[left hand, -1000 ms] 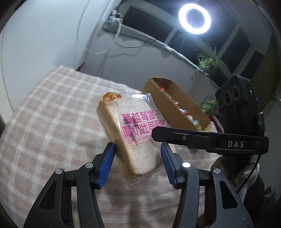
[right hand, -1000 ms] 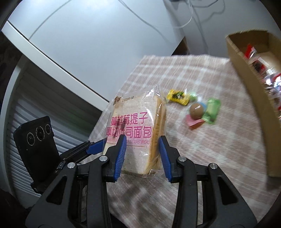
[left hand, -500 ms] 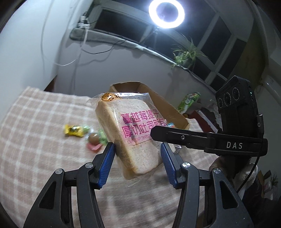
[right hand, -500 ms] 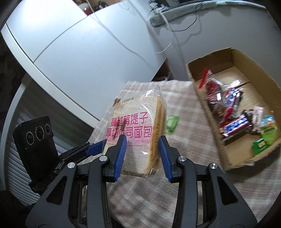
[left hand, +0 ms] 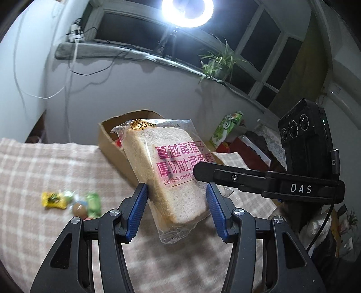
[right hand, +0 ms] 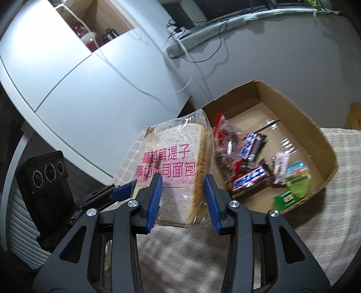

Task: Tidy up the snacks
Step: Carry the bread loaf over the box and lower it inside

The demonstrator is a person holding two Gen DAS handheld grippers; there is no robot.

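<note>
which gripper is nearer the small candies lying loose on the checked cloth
Left. The left gripper hangs just right of the loose candies. The right gripper faces the cardboard box; no candies show in its view.

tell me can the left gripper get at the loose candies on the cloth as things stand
Probably not yet. The left gripper is shut on the bread packet, which the right gripper grips too. The candies lie uncovered on the checked cloth, so only the occupied jaws stand in the way.

I count 1 bread pack (left hand: 171,171) | 1 cardboard box (right hand: 315,135) | 2 grippers of mine: left (left hand: 177,210), right (right hand: 182,201) | 4 loose sweets (left hand: 72,200) | 1 ring light (left hand: 187,11) | 1 potted plant (left hand: 220,64)
</note>
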